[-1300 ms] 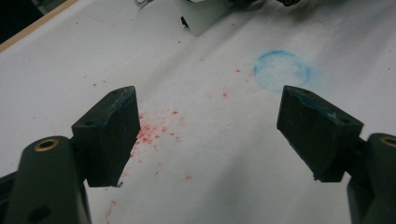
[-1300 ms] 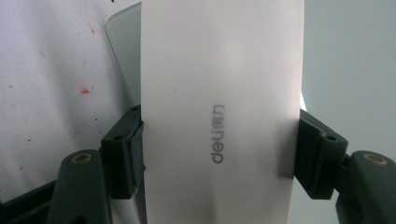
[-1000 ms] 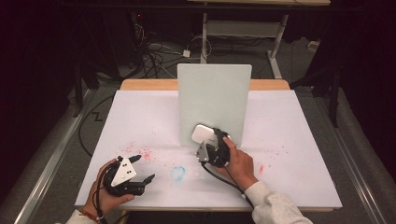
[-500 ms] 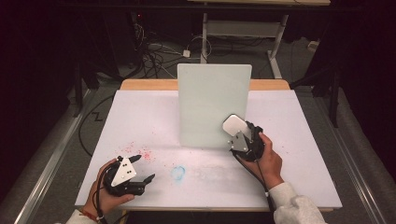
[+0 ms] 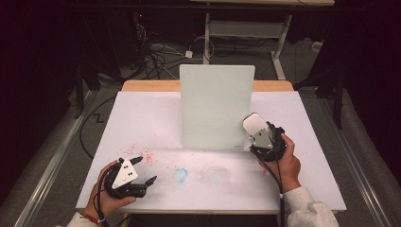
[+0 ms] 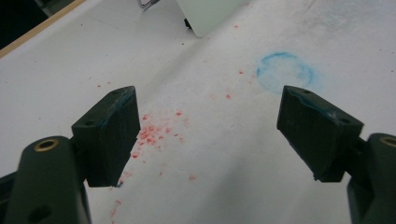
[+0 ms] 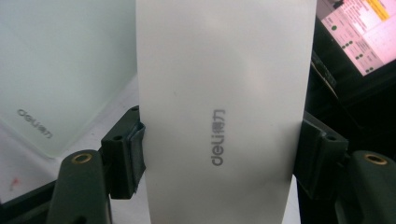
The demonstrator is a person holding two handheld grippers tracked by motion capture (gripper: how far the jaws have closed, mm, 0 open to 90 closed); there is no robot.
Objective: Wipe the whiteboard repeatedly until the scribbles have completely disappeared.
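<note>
Right gripper is clamping a white oblong plastic eraser, long axis upright, just beside the pale-green standing glass board's lower right edge; left gripper is sitting open and empty, well apart.

The table is white, dusted with red specks and marked by a faint blue ring, with a light wood edge at the back. The upright board is a pale, frosted green-white. The eraser is plain white with grey lettering. Both tongs are black with small brass-coloured rivets, and the left tongs carry a grey plate.
</note>
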